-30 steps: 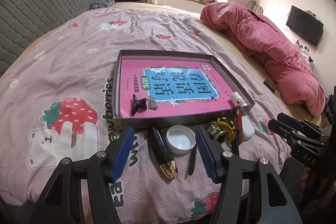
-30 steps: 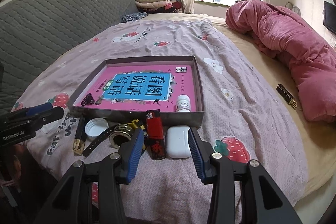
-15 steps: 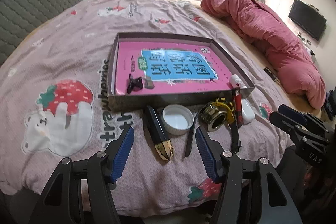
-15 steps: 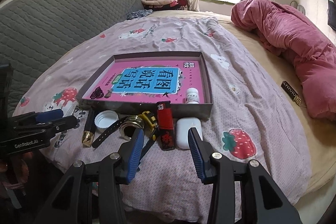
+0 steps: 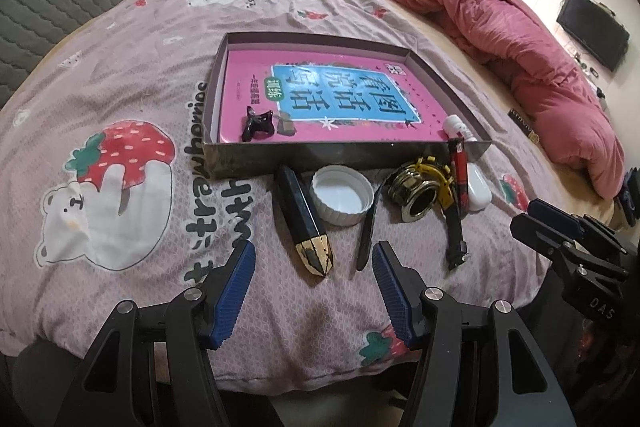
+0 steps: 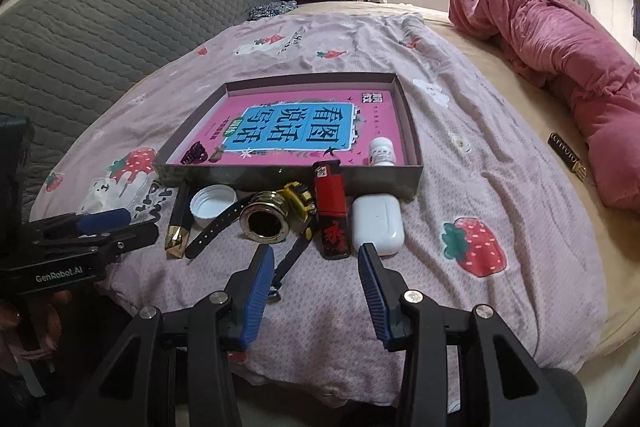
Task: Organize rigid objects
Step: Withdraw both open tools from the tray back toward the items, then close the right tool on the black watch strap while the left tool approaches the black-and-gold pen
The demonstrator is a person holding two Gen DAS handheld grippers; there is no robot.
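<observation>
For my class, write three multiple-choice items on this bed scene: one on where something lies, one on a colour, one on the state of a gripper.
1. Where does the small white bottle lie?
A. inside the tray
B. on the pink quilt
C. between gripper fingers

2. What colour is the lighter?
A. green
B. red
C. white

3. How is the left gripper?
A. shut on the white cap
B. shut on the book
C. open and empty

Answers:
1 A: the bottle sits in the tray's near right corner, beside the pink book.
2 B: its body is red, with a black lower end.
3 C: its blue fingers stand apart over the bedsheet, with nothing clamped; the white cap lies beyond them.
</observation>
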